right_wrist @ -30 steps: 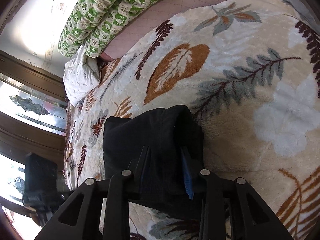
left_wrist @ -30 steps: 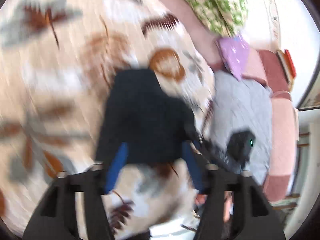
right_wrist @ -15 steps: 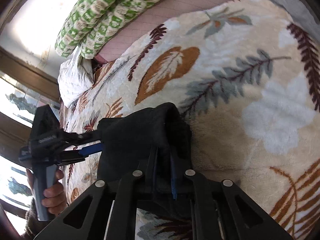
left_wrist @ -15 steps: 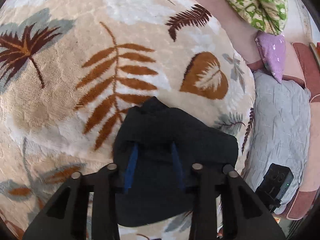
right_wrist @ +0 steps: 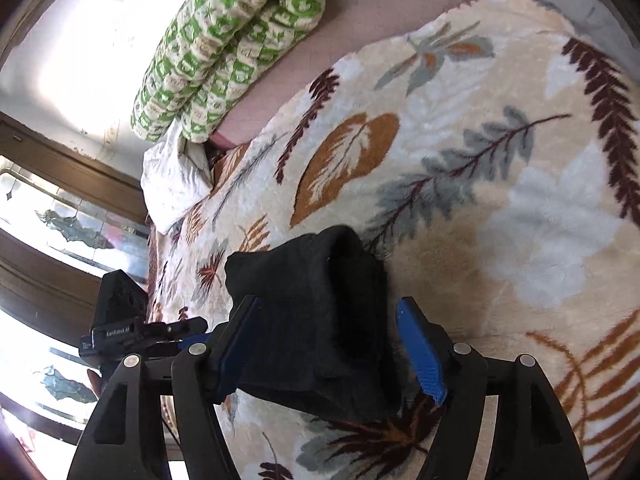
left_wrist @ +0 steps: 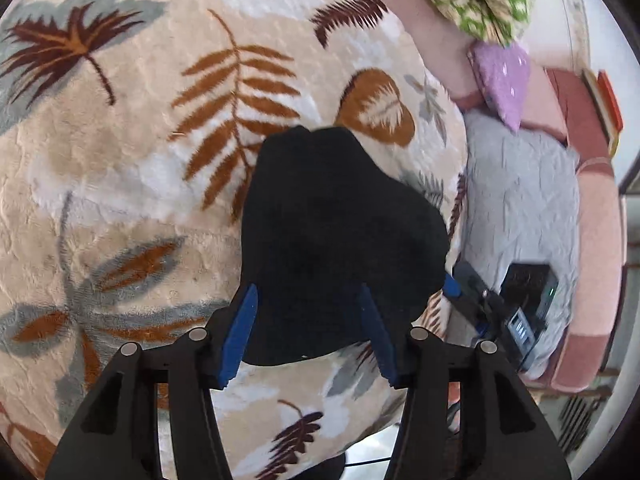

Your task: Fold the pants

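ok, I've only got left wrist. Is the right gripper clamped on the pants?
Observer: No. The right gripper is opening. The pants sit between its jaws, unclamped.
Operator: How does the fold look from that side?
Observer: The edge facing that camera shows stacked layers, a thick bundle lying on the blanket.
Operator: Anything past the blanket over there?
Observer: A white pillow at the blanket's far corner, next to a window.
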Tool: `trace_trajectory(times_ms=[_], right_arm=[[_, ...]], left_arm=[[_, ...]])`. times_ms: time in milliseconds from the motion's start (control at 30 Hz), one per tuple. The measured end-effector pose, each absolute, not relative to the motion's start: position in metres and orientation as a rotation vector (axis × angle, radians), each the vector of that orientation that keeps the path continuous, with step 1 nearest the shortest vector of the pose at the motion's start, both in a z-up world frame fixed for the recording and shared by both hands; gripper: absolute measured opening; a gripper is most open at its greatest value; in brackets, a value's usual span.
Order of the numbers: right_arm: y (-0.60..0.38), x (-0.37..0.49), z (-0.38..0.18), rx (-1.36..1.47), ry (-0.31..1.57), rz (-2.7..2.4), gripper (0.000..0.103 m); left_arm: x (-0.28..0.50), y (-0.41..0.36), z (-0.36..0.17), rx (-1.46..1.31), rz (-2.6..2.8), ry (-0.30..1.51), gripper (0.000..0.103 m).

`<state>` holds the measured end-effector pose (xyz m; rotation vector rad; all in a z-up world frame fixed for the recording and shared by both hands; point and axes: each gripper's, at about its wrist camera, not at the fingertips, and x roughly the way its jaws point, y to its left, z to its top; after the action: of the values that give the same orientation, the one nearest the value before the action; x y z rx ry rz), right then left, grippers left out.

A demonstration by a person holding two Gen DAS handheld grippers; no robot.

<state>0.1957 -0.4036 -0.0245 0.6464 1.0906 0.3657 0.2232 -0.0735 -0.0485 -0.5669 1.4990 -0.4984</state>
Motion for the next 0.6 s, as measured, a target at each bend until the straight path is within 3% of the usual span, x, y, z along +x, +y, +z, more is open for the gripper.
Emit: trace_trajectory(times_ms=[300, 500, 600], right_arm=[[-0.396, 0.215, -0.060, 0.661, 1.185, 0.420, 0.072], [-0.408, 0.217, -0.082, 0.793, 1.193, 0.533, 0.074], [-0.405, 0.215, -0.083, 0.767, 1.195, 0.582, 0.073]], left_arm=[[0.230, -0.083, -0.061, -0.401, -0.511, 1.489, 0.053], [0.229, -0.090, -0.072, -0.450, -0.572, 1.467, 0.085], [0.227, -0.098, -0.075, -0.491, -0.604, 1.447, 0.085]])
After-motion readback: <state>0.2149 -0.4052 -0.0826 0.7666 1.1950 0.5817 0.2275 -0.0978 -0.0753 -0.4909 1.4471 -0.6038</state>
